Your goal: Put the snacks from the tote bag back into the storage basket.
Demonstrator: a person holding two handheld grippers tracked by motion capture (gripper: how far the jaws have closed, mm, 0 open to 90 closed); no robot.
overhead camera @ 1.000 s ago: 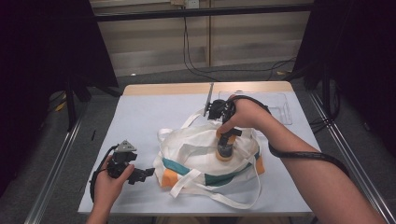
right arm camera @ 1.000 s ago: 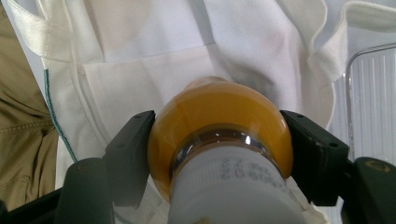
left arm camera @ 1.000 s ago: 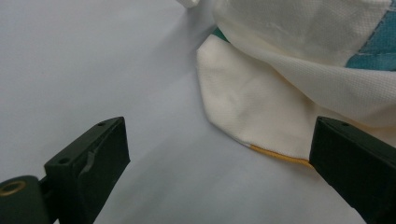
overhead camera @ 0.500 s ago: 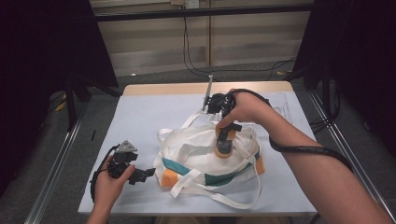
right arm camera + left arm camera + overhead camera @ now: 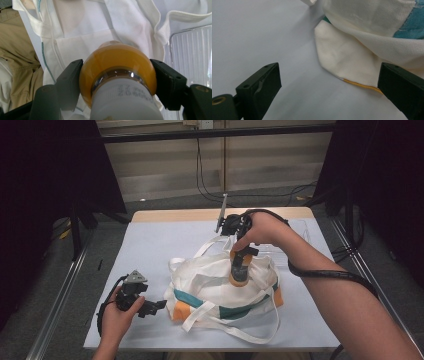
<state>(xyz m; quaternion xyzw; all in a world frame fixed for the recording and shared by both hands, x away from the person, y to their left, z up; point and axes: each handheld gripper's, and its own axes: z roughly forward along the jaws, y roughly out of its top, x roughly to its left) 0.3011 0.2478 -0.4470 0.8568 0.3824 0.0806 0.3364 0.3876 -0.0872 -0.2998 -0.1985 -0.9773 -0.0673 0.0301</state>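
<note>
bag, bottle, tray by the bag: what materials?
Bag: matte woven fabric, weave visible up close, likely cotton or non-woven.
Bottle: glossy clear plastic or glass, can't tell which, holding orange liquid; white cap, likely plastic.
Tray: clear ribbed plastic, by its look.

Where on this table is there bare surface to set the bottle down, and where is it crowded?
Free: the grey table top between the far wooden edge and the cloth bag, and the left strip above the left gripper. Crowded: the middle and right, with the bag's straps, a clear tray, and the right gripper holding the bottle.
</note>
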